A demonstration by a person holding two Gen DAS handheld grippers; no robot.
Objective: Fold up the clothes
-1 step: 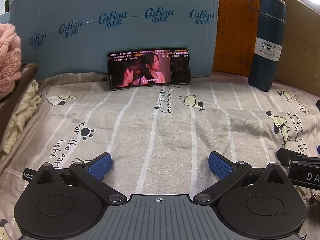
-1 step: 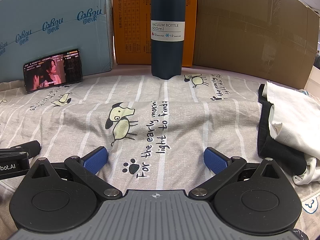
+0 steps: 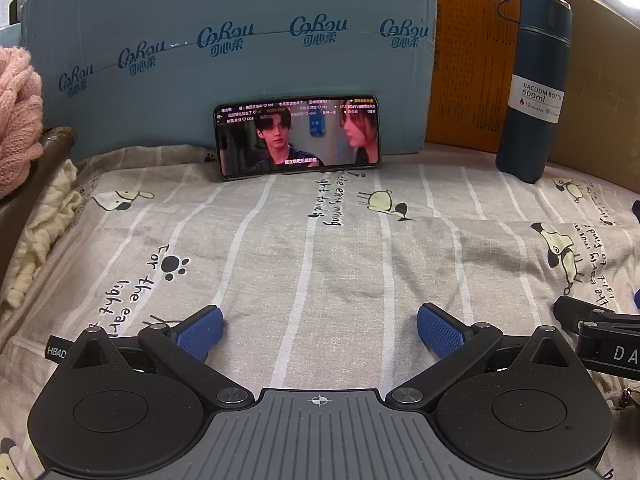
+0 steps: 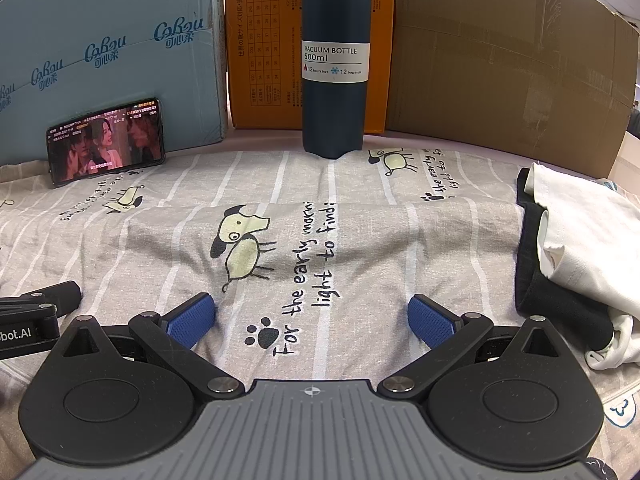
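Note:
A grey striped cloth with dog prints (image 3: 304, 248) lies spread under both grippers. In the right wrist view a raised fold of it (image 4: 360, 216) runs across the middle. My left gripper (image 3: 320, 328) hovers low over the cloth, jaws wide open and nothing between the blue pads. My right gripper (image 4: 312, 320) is open the same way over the paw print. The two sit side by side: the right one shows at the edge of the left view (image 3: 600, 344). A pile of white clothes (image 4: 576, 232) on a black garment (image 4: 560, 304) lies at the right.
A phone (image 3: 298, 136) playing video leans on a blue carton (image 3: 240, 60). A dark vacuum bottle (image 4: 334, 60) stands before an orange box (image 4: 260, 40) and brown cardboard (image 4: 500, 60). Pink knit (image 3: 16, 120) and cream knit (image 3: 40, 240) are heaped at the left.
Only the picture on the phone's screen differs. Both grippers and the cloth are where they were.

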